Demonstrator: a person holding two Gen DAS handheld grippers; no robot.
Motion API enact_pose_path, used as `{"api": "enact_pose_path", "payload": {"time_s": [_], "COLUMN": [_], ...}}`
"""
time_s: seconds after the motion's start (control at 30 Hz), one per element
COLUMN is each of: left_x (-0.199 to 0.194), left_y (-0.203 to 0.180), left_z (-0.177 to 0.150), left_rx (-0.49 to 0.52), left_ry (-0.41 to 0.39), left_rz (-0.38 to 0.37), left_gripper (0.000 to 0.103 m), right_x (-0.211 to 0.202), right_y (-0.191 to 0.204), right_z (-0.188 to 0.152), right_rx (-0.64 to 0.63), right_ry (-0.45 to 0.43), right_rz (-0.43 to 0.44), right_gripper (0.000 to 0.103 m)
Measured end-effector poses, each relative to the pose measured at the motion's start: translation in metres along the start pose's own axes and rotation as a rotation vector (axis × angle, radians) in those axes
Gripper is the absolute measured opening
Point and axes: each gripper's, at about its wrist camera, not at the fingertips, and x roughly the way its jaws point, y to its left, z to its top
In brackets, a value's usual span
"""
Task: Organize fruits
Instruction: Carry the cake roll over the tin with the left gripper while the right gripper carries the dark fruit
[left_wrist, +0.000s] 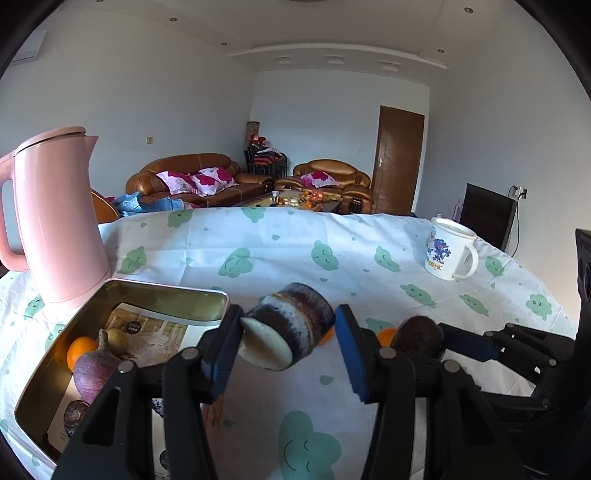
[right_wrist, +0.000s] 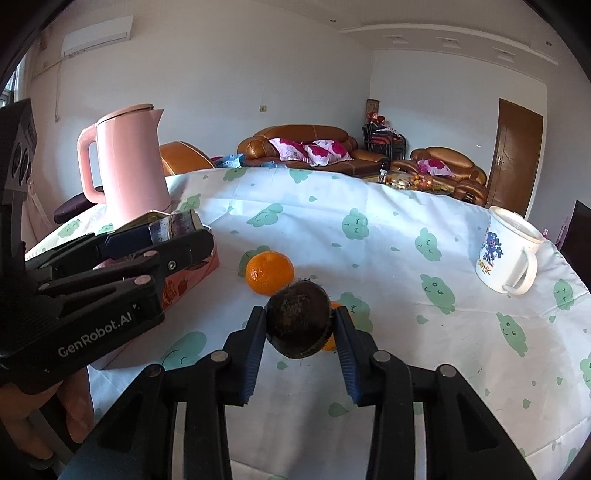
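My left gripper (left_wrist: 288, 332) is shut on a dark-skinned cut piece of sugarcane (left_wrist: 288, 328) with a pale cut face, held above the cloth just right of the metal tin (left_wrist: 166, 291). The tin holds an orange (left_wrist: 79, 350), a purple onion-like bulb (left_wrist: 94, 369), a pear (left_wrist: 118, 338) and a dark round fruit (left_wrist: 75, 415). My right gripper (right_wrist: 299, 325) is shut on a dark brown round fruit (right_wrist: 297, 321), also in the left wrist view (left_wrist: 419, 334). One orange (right_wrist: 269, 273) lies on the cloth ahead; another (right_wrist: 334, 325) is mostly hidden behind the dark fruit.
A pink kettle (left_wrist: 55, 214) stands behind the tin at the left. A white printed mug (left_wrist: 448, 249) stands at the right near the table's far edge. The table carries a white cloth with green prints (right_wrist: 369, 258). Sofas and a door are in the background.
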Motion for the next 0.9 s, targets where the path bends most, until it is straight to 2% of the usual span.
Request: {"api": "enact_pose_path", "payload": {"time_s": [0.43,0.9], "left_x": [-0.008,-0.024], "left_y": [-0.007,0.008], "left_z": [-0.001,-0.005], "left_rx": [0.039,0.040], "left_ry": [-0.037,-0.031], "left_rz": [0.015,0.034], "left_gripper": [0.053,0.053], "right_x": [-0.027,-0.032], "right_y": [-0.005,0.009], "right_z": [-0.002,0.007], "right_rx": [0.027,-0.003], "right_ry": [-0.135,-0.152], "right_rz": [0.004,0.041], "right_gripper": [0.039,0.039]}}
